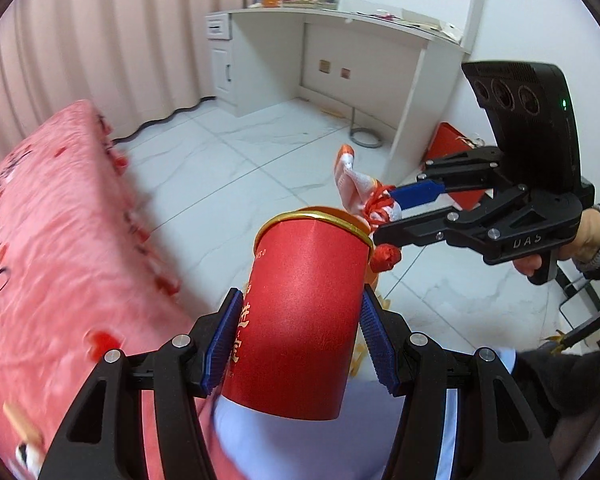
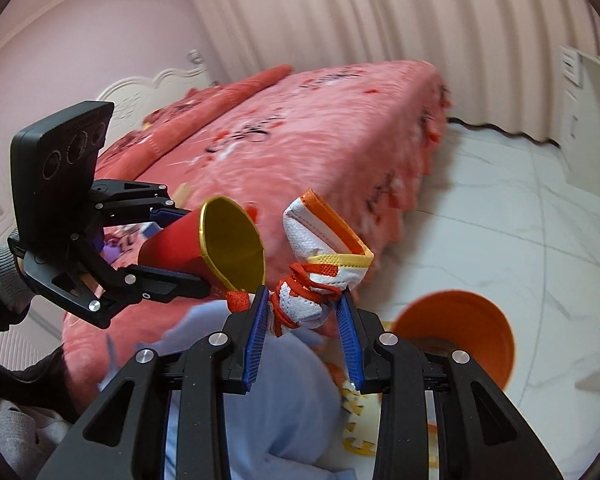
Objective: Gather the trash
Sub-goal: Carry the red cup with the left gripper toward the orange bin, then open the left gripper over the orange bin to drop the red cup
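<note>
Carrying two pieces of trash at once, clear of the pink bed (image 2: pixel 308 128). Left gripper (image 1: pixel 298 336) is clamped partway closed on a red tube (image 1: pixel 300 312), gold rim up. Right gripper (image 2: pixel 304 312) pinches a small white-and-orange pouch (image 2: pixel 320 256) near its red cord. Step in hand: transport. Next move likely needs a drop point; the orange bucket (image 2: pixel 460 336) lies near, below right.

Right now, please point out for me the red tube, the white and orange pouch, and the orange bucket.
red tube (image 1: pixel 300 320), left wrist view, middle of its red side wall.
white and orange pouch (image 2: pixel 312 240), right wrist view, white mesh body.
orange bucket (image 2: pixel 460 312), right wrist view, inner wall.
</note>
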